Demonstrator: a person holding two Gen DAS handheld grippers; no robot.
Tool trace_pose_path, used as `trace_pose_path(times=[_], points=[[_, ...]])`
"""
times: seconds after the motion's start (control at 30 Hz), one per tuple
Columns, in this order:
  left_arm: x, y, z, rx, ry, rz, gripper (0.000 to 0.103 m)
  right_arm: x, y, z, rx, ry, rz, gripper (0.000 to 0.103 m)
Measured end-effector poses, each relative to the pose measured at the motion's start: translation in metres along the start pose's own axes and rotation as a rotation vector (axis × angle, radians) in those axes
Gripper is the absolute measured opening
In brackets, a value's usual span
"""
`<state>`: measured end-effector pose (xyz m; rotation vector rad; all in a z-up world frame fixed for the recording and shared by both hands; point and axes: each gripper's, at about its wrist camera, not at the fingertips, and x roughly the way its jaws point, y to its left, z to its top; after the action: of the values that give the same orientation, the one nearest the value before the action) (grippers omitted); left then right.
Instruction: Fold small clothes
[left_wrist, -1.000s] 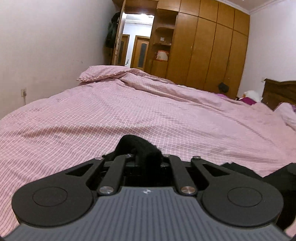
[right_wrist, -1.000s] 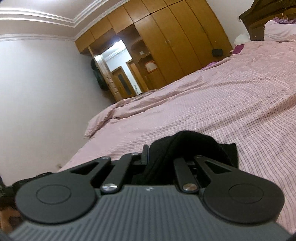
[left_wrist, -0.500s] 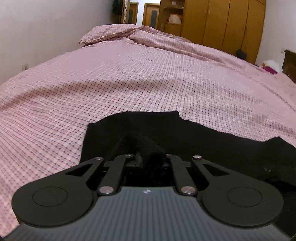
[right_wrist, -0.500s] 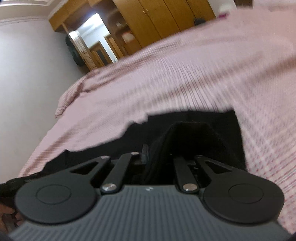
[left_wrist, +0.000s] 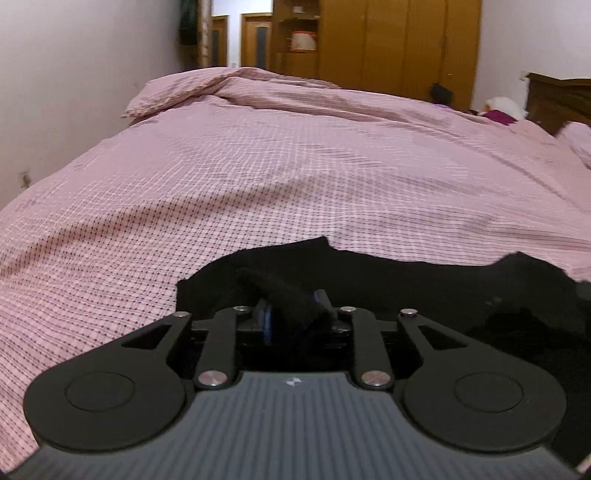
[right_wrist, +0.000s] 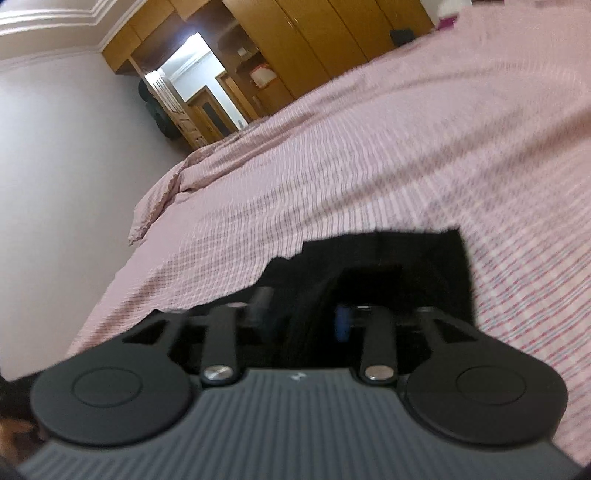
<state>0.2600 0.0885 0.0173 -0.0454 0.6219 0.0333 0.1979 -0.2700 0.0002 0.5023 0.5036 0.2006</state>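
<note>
A black garment lies spread on the pink checked duvet, at 6 o'clock in both wrist views. The left gripper pinches a fold of it; the right gripper, blurred, appears clamped on another.

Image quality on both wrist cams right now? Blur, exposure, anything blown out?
Left wrist: mostly sharp, check pattern on the pink duvet is crisp; black garment is a detail-less dark mass. Right wrist: motion-blurred, duvet checks smear into streaks, garment edges soft, lit doorway blown out.
</note>
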Motion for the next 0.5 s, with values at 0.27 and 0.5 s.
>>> trace_pose_path(times=[0.27, 0.5], points=[[-0.047, 0.0, -0.002, 0.04, -0.033, -0.02, 0.042, -0.039, -0.001, 0.005, -0.105, 0.012, -0.008, 0.056], [-0.086, 0.004, -0.012, 0.081, -0.036, -0.018, 0.043, -0.064, 0.009, -0.008, -0.223, 0.05, -0.018, 0.056]])
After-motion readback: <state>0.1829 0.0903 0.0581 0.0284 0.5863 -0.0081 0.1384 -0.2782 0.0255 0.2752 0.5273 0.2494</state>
